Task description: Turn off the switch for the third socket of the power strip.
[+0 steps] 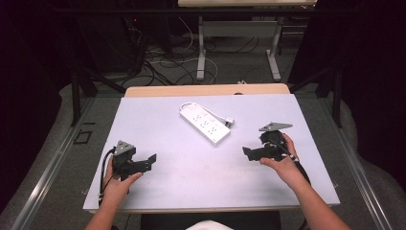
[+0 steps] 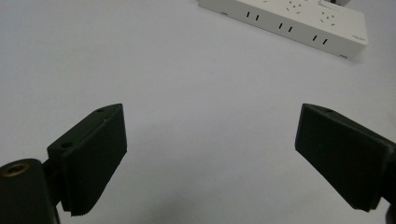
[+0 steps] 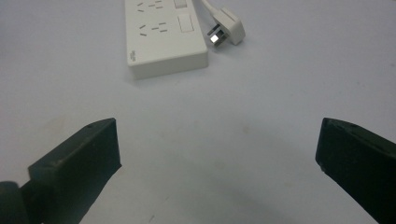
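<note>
A white power strip [image 1: 205, 122] lies flat near the middle of the white table top [image 1: 163, 187], its short cord and plug [image 1: 229, 120] curled beside it. The left gripper view has the strip [image 2: 299, 23] at the top right; the right gripper view has its end [image 3: 163, 42] and the plug [image 3: 228, 31] at the top. My left gripper [image 1: 152, 160] rests at the front left, open, with nothing between its jaws. At the front right my right gripper [image 1: 246, 152] is held open too, empty, pointing left toward the strip.
The table's front edge [image 1: 210, 209] runs just past the person's forearms. Beyond the far edge are another table's legs [image 1: 201, 52] and loose cables on the floor [image 1: 163, 67].
</note>
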{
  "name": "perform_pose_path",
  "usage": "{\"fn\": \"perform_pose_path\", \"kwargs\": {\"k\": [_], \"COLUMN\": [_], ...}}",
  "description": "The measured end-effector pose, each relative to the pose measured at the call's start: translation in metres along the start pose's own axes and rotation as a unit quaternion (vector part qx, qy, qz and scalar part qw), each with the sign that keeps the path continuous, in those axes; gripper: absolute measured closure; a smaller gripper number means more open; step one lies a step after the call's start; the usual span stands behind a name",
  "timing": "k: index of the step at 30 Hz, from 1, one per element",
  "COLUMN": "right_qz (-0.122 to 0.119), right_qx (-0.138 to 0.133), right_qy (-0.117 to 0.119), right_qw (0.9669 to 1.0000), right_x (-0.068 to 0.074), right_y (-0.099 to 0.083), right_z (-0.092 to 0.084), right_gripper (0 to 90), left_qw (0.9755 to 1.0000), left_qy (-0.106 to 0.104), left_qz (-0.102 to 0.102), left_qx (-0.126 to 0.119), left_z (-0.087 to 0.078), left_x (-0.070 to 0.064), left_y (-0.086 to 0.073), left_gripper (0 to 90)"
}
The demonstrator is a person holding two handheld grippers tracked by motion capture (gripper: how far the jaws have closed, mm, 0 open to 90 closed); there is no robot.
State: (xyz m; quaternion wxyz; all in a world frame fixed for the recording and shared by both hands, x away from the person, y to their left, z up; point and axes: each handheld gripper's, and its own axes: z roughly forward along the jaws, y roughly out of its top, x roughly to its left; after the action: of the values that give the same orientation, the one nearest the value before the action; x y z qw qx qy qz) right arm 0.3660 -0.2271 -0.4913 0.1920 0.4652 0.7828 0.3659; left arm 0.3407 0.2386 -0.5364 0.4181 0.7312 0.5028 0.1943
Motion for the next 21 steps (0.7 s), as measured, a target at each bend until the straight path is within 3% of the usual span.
{"fn": "perform_pose_path", "kwargs": {"k": [12, 21], "right_qz": [0.028, 0.028], "right_qx": [-0.01, -0.021], "right_qy": [-0.01, -0.016], "right_qw": [0.9995, 0.9993], "right_x": [-0.016, -0.019], "right_y": [-0.024, -0.032], "right_z": [-0.002, -0.002], "right_gripper": [0.0, 0.0], "left_qw": [1.0, 1.0], "left_qy": [0.0, 0.003], "left_qz": [0.0, -0.001], "left_qx": [0.001, -0.004], "left_z": [0.001, 0.001], "left_x": [-0.001, -0.001], "left_y": [0.0, 0.0], "left_gripper": [9.0, 9.0]}}
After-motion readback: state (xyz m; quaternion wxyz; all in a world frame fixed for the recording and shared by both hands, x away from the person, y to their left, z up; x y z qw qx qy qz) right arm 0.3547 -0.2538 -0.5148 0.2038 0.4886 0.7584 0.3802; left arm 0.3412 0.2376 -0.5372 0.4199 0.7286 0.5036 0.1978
